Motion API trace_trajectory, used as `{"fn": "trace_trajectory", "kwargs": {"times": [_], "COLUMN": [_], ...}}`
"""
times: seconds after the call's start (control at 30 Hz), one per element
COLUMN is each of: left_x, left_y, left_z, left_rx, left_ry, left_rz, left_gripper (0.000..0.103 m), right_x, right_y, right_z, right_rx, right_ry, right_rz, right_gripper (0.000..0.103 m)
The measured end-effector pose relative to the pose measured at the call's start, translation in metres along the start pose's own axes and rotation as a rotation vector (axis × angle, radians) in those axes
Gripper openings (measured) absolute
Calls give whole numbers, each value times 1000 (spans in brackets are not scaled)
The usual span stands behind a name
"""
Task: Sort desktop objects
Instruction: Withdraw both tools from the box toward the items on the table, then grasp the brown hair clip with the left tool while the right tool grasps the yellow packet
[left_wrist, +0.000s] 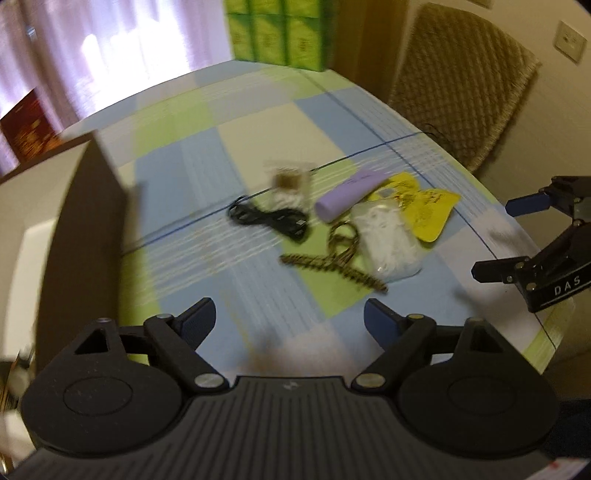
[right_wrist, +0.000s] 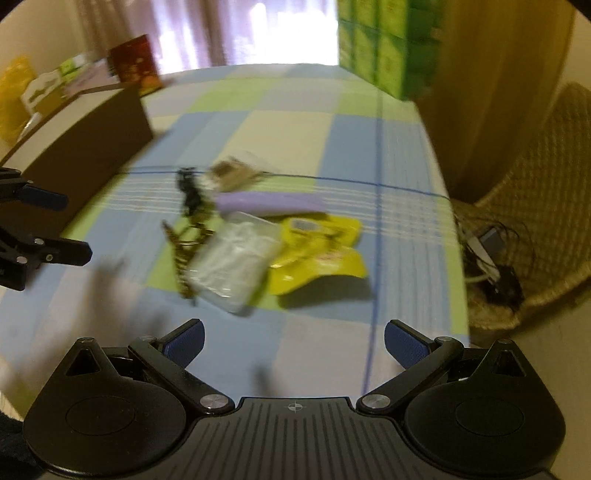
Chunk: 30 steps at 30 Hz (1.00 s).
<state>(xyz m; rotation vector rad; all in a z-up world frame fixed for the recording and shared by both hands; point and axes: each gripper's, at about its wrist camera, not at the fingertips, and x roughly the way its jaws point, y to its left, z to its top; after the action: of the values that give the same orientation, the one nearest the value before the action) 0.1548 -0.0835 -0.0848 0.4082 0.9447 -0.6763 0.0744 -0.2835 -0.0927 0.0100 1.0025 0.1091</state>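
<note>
A small pile lies mid-table: a purple tube (left_wrist: 349, 194) (right_wrist: 269, 203), a yellow packet (left_wrist: 424, 210) (right_wrist: 321, 254), a clear bag of white items (left_wrist: 388, 242) (right_wrist: 232, 262), a patterned hair clip (left_wrist: 332, 258) (right_wrist: 184, 251), a coiled black cable (left_wrist: 269, 219) (right_wrist: 190, 192) and a small clear packet (left_wrist: 288, 184) (right_wrist: 232, 171). My left gripper (left_wrist: 290, 321) (right_wrist: 72, 227) hovers open short of the pile, holding nothing. At the pile's near side my right gripper (right_wrist: 293, 341) (left_wrist: 495, 238) is open too, with nothing between its fingers.
A brown box (left_wrist: 85, 229) (right_wrist: 85, 136) stands at the table's left side. Green cartons (left_wrist: 280, 29) (right_wrist: 388, 40) are stacked at the far edge. A wicker chair (left_wrist: 461, 81) (right_wrist: 535, 206) with cables on its seat stands off the right edge. The checked tablecloth (left_wrist: 258, 110) covers the table.
</note>
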Motion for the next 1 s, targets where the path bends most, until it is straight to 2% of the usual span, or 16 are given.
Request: {"fn": "trace_trajectory", "kwargs": {"times": [0.17, 0.2, 0.37, 0.5, 0.67, 0.73, 0.77, 0.83, 0.87, 1.0], "left_x": [30, 35, 64, 85, 105, 111, 113, 113, 113, 110], "left_y": [-13, -15, -27, -31, -30, -30, -31, -29, -28, -22], "left_z": [19, 23, 36, 40, 41, 40, 40, 38, 38, 32], "left_rx": [87, 105, 200, 248, 253, 248, 242, 228, 216, 193], "left_ry": [-3, 2, 28, 69, 101, 108, 110, 98, 97, 97], "left_rz": [-44, -49, -65, -61, -75, -89, -98, -119, -122, -77], "left_gripper": [67, 62, 56, 51, 46, 38, 36, 25, 25, 23], "right_x": [4, 5, 6, 6, 11, 16, 18, 25, 29, 47], "right_y": [-19, -22, -38, -51, -69, -76, -79, -86, -89, -98], "right_z": [-1, 0, 2, 3, 2, 1, 0, -2, -2, -6], "right_rx": [52, 63, 152, 256, 436, 528, 572, 659, 706, 871], "right_ry": [4, 4, -8, -25, -50, -55, -58, -63, -62, -71], "right_rz": [-14, -15, 11, 57, 147, 194, 219, 270, 292, 371], "right_gripper": [101, 101, 101, 101, 101, 100, 98, 84, 81, 59]}}
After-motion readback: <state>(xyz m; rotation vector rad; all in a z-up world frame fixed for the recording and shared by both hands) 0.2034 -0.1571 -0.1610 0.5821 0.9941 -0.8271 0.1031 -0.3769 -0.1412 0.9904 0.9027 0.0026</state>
